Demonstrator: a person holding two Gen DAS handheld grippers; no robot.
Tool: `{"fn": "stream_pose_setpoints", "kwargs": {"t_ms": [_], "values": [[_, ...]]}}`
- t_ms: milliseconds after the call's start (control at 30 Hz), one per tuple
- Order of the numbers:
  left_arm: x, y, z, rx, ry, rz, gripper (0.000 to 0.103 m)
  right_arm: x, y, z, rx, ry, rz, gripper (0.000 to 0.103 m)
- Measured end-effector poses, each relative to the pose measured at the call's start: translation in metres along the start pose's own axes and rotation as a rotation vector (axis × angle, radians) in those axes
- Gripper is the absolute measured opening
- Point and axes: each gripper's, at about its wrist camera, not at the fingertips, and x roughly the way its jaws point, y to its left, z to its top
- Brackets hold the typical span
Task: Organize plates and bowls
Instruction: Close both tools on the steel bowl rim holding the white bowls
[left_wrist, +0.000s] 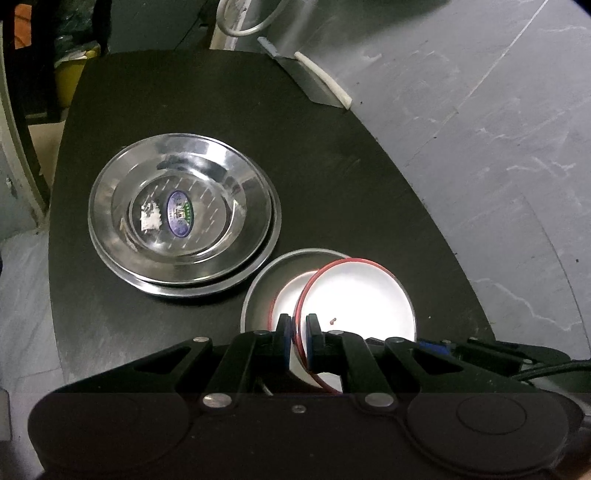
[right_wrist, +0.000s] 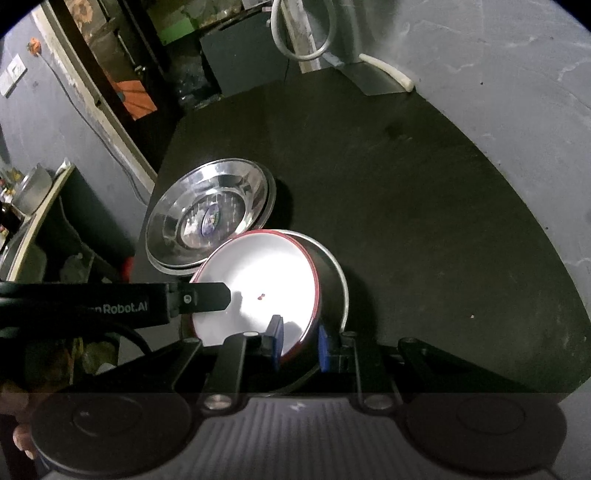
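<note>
I am pinching the red rim of the white bowl (left_wrist: 354, 295) in my left tongs (left_wrist: 297, 332), tilted inside a steel bowl (left_wrist: 258, 284). My right tongs (right_wrist: 298, 345) are straddling both bowls' near rims, slightly parted; I cannot tell whether they are gripping. Only the right view is showing the left tongs from the side. Stacked steel plates (left_wrist: 181, 210) are lying far left on the dark surface (left_wrist: 332, 166).

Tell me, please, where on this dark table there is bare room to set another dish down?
The widest bare patch of the dark table is right of the steel plates and the red-rimmed bowl, out to the curved edge. The strip behind the plates, toward the metal piece, is free too. The near-left is crowded: plates, stacked bowls, and both hand-held grippers, left and right.
</note>
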Motion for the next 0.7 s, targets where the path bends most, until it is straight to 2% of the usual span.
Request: {"fn": "stream_pose_setpoints", "kwargs": {"t_ms": [700], "values": [[-0.0017,0.0018,0.0026,-0.026,0.003,0.021,0.008,0.0037,0.0012,0.0051,-0.052,0.031,-0.011,0.026]]}}
